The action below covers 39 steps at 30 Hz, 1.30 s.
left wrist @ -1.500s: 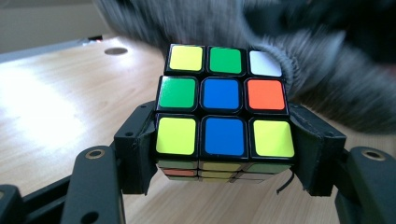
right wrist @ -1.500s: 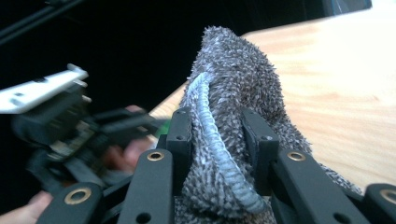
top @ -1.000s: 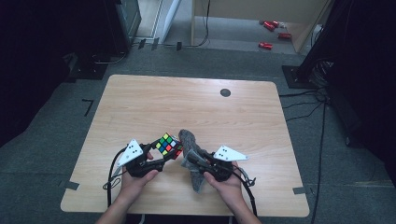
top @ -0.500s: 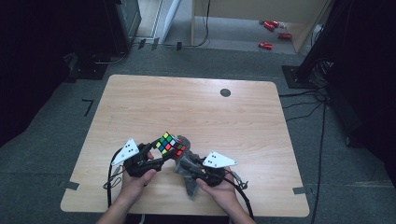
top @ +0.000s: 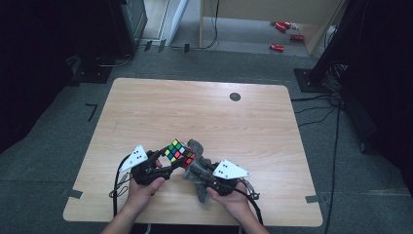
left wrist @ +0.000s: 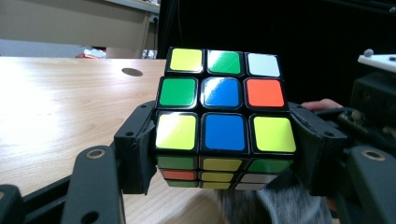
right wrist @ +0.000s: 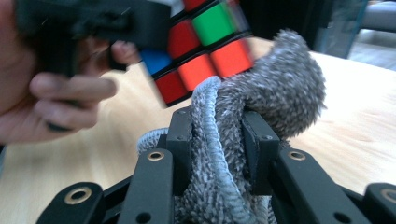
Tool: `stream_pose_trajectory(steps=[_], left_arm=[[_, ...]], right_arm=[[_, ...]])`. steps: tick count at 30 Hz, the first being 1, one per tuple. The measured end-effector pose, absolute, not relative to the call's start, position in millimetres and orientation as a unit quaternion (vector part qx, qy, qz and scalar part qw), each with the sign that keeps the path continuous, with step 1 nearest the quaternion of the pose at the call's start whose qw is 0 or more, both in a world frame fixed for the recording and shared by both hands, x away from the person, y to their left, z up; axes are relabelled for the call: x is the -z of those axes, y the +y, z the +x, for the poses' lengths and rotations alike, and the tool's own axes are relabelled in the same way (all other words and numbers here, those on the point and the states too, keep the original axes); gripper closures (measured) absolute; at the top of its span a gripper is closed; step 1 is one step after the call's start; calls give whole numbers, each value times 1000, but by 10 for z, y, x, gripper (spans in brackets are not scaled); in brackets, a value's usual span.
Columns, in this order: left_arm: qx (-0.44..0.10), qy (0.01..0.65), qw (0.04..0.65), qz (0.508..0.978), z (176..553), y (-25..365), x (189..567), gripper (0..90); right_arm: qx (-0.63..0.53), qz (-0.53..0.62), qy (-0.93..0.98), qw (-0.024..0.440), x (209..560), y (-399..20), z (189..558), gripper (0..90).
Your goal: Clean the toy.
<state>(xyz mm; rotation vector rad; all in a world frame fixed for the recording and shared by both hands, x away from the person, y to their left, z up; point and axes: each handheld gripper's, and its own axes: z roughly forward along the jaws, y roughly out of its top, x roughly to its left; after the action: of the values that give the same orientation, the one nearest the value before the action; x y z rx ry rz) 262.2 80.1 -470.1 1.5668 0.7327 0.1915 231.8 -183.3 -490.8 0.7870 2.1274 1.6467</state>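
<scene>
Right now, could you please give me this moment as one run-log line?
left gripper: shut on puzzle cube | right gripper: shut on grey cloth | cloth against cube, above table

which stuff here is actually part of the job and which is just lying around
In use: puzzle cube clamped in the left gripper; grey cloth pinched in the right gripper.

Lying about: red items on the floor; black disc on the table.
</scene>
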Motion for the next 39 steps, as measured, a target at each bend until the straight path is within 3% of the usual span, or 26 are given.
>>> stream_pose_trajectory(steps=[5, 12, 22, 29, 39], left_arm=[[-87, 322, 644, 688, 2629, 818, 4702, 349], [-84, 318, 640, 694, 2621, 781, 4718, 349], [-91, 323, 638, 693, 2621, 788, 4707, 349], [-91, 317, 636, 697, 2614, 773, 4707, 349], [-89, 322, 638, 694, 2626, 787, 4704, 349]], right_arm=[[-557, 246, 775, 168, 4941, -1690, 2262, 685], [-576, 298, 737, 190, 4878, -1910, 2346, 683], [-562, 273, 757, 189, 4915, -1758, 2261, 683], [-577, 296, 731, 210, 4813, -1942, 2326, 686], [-556, 252, 767, 197, 4899, -1732, 2247, 682]])
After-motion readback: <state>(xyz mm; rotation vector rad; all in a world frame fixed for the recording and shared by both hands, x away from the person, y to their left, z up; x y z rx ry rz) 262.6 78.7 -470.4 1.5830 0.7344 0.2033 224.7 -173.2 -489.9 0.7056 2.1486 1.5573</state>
